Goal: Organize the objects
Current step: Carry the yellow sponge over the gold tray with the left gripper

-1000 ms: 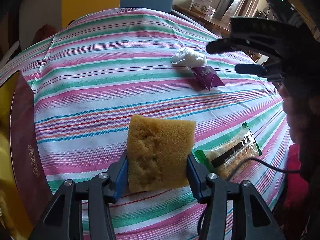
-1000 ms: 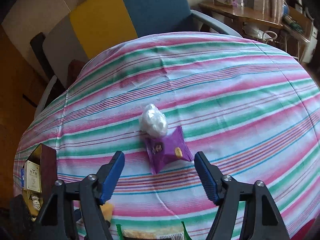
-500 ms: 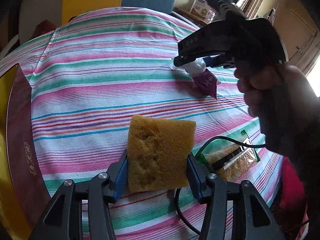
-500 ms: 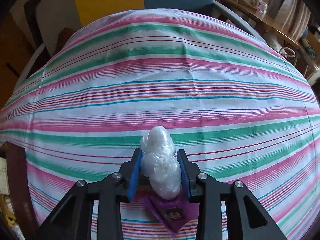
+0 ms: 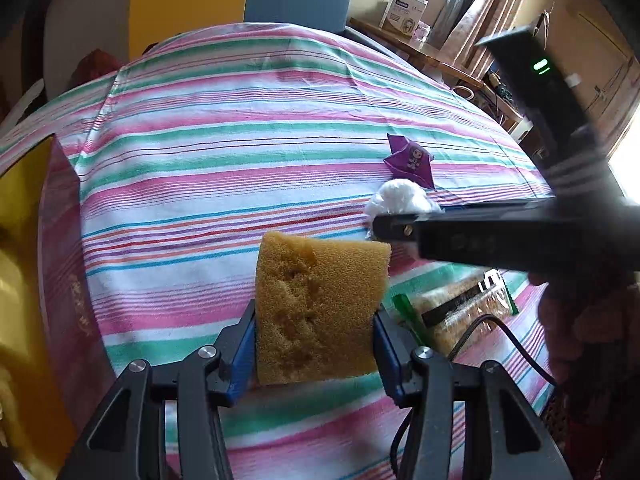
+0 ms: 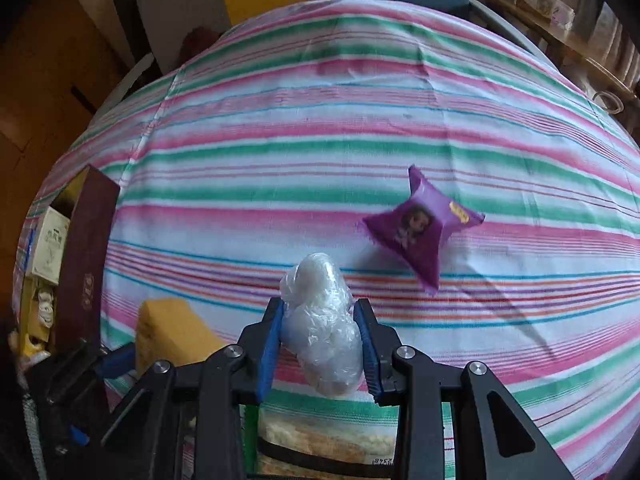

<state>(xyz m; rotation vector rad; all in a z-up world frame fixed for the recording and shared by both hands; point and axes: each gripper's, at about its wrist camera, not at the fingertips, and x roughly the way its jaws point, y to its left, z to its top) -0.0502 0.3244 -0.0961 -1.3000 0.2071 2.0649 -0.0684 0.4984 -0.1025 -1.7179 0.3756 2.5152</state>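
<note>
Currently left gripper [image 5: 314, 320] clenched on sponge [image 5: 320, 304]; right gripper [image 6: 320, 340] grasping plastic wad [image 6: 320, 328], purple packet [image 6: 420, 232] at 2 o'clock; risk: slick wad slipping out, grippers colliding near box [image 6: 86, 248].

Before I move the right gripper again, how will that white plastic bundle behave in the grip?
The white plastic bundle looks like crumpled film, so it is probably very light and squashy. The right gripper pinches only its middle, and both ends bulge past the pads, so it may deform or slip rather than hold shape. Its rounded form suggests it could roll on the striped cloth once released.
</note>
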